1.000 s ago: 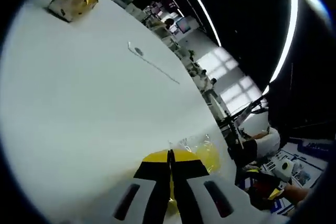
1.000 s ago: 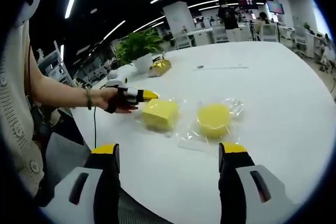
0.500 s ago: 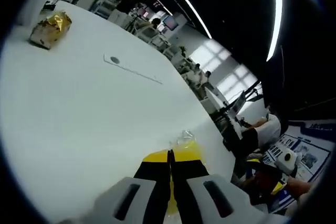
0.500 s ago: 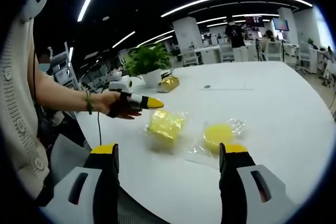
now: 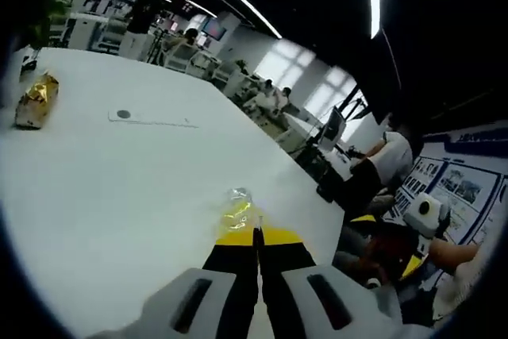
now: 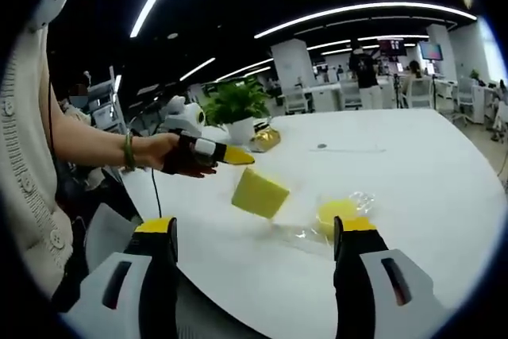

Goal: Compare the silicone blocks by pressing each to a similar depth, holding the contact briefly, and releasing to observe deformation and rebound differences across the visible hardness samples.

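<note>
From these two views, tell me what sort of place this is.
Probably an open-plan office or lab: a large white table, rows of desks and chairs behind it, long ceiling light strips, and a potted plant.

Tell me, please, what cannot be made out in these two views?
- Left gripper view: the left gripper looks shut, but its tips hide whether they pinch the crinkled plastic bag.
- Right gripper view: the square yellow block is blurred; its wrapping and what holds it tilted are unclear.
- Right gripper view: the round yellow block is partly covered by a jaw of the right gripper.
</note>
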A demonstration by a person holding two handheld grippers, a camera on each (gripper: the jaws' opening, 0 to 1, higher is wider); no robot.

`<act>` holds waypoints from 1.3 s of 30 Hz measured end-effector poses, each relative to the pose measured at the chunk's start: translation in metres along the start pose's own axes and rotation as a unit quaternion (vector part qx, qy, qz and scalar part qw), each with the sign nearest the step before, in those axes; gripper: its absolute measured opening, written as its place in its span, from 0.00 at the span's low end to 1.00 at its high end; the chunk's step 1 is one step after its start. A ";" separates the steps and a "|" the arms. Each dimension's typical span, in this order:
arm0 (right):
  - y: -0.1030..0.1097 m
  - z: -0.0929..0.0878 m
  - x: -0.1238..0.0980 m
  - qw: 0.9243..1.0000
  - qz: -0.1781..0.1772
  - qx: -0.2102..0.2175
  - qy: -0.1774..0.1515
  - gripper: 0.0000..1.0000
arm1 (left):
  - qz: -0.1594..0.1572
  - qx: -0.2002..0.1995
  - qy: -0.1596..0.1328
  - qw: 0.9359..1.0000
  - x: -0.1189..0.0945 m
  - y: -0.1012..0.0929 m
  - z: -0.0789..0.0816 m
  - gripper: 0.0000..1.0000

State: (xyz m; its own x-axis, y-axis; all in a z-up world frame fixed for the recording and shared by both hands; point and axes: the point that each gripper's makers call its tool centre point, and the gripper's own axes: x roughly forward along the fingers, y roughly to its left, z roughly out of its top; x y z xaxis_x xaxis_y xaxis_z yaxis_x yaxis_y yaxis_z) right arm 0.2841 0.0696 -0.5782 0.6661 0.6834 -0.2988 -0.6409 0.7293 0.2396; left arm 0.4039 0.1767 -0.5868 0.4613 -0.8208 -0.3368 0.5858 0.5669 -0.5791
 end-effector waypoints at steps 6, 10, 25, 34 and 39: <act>0.004 0.015 -0.007 1.000 0.017 -0.018 -0.019 0.75 | -0.021 0.031 -0.010 0.999 -0.011 -0.030 0.018 0.00; 0.004 0.027 -0.005 0.999 0.030 -0.019 -0.029 0.76 | -0.038 0.056 -0.017 0.998 -0.022 -0.051 0.028 0.00; 0.012 0.055 0.036 0.995 0.090 -0.036 -0.021 0.77 | -0.096 0.093 -0.039 0.990 -0.052 -0.108 0.049 0.00; 0.026 0.070 0.066 0.990 0.134 -0.036 -0.016 0.76 | -0.146 0.108 -0.030 0.983 -0.060 -0.130 0.047 0.00; 0.037 0.080 0.073 0.986 0.164 -0.023 -0.031 0.71 | -0.173 0.119 -0.020 0.978 -0.063 -0.136 0.041 0.00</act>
State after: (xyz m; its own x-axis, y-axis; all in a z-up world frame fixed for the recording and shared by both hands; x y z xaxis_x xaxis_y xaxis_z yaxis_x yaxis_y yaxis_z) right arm 0.3398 0.1491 -0.5174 0.4409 0.8840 -0.1552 -0.8417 0.4673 0.2706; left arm 0.3223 0.1544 -0.4558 0.2306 -0.9657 -0.1198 0.8472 0.2598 -0.4634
